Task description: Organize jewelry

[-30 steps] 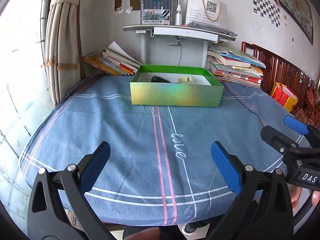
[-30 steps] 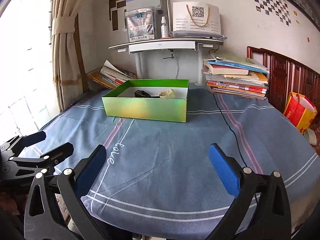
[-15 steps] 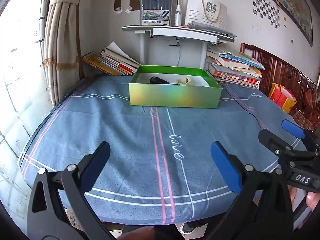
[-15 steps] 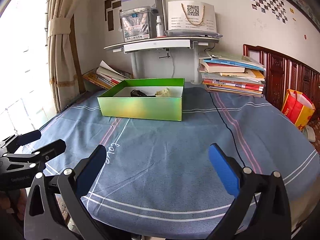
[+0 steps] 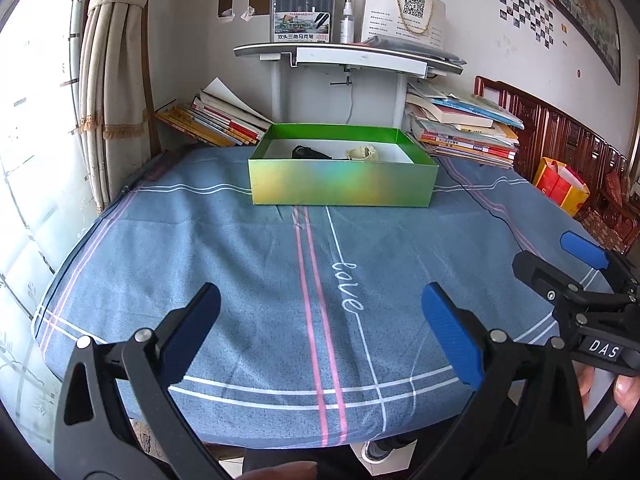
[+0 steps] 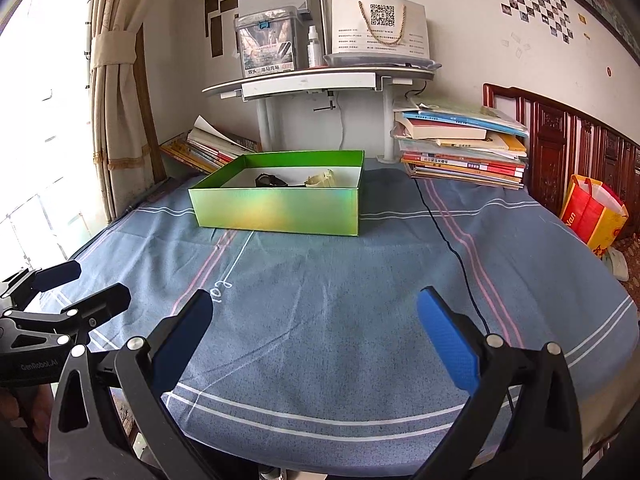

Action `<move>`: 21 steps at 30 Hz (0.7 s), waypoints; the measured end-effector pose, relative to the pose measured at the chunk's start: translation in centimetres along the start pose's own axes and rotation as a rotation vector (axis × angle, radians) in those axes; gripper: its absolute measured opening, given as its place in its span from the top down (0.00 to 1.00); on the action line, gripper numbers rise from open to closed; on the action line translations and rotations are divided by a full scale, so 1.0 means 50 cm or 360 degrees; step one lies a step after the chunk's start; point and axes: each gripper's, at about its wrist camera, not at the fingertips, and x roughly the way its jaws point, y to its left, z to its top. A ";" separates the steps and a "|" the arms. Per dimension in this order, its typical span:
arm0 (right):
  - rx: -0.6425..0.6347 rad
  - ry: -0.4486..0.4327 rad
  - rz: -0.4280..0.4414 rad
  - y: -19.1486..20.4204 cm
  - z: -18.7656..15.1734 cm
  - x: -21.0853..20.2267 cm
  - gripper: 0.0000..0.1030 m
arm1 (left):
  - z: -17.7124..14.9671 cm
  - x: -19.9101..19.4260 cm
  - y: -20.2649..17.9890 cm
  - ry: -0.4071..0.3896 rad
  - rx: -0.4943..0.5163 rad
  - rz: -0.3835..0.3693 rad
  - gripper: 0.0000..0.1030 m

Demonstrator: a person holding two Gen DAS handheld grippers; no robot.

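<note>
A shiny green box (image 5: 342, 182) (image 6: 280, 210) stands open at the far middle of the blue cloth-covered table (image 5: 240, 264). Inside it lie a black watch-like item (image 5: 306, 153) (image 6: 270, 180) and a pale cream piece (image 5: 362, 154) (image 6: 322, 179). My left gripper (image 5: 320, 320) hovers open over the near table edge, nothing between its fingers. My right gripper (image 6: 314, 328) is also open and empty, at the same near edge, to the right of the left one. Each gripper shows in the other's view: the right gripper (image 5: 560, 260), the left gripper (image 6: 80, 284).
Book stacks (image 6: 460, 152) (image 5: 212, 120) lie behind the box on both sides. A small white shelf stand (image 5: 348, 56) holds a marker case and a paper bag. A black cable (image 6: 452, 248) runs across the cloth. A curtain (image 5: 116, 80) hangs at the left; a red-yellow bag (image 6: 592, 216) sits right.
Both grippers have drifted slightly back and lower toward the near edge. Both stay open and empty. The box and its contents have not moved.
</note>
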 end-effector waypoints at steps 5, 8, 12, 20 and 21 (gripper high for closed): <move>0.0002 0.0008 0.0003 0.001 0.000 0.002 0.03 | 0.000 0.000 -0.002 0.0002 0.0010 -0.0010 0.04; -0.0001 0.0012 0.0006 0.002 0.000 0.003 0.03 | 0.000 0.000 -0.005 0.0003 0.0020 -0.0013 0.04; -0.0001 0.0012 0.0009 0.002 -0.001 0.003 0.03 | -0.001 -0.002 -0.006 0.0002 0.0018 -0.0015 0.04; -0.0002 0.0015 0.0007 0.004 -0.006 0.004 0.03 | -0.002 -0.002 -0.009 0.0002 0.0021 -0.0017 0.04; -0.0001 0.0015 0.0008 0.004 -0.006 0.004 0.03 | -0.002 -0.002 -0.010 0.0002 0.0022 -0.0016 0.04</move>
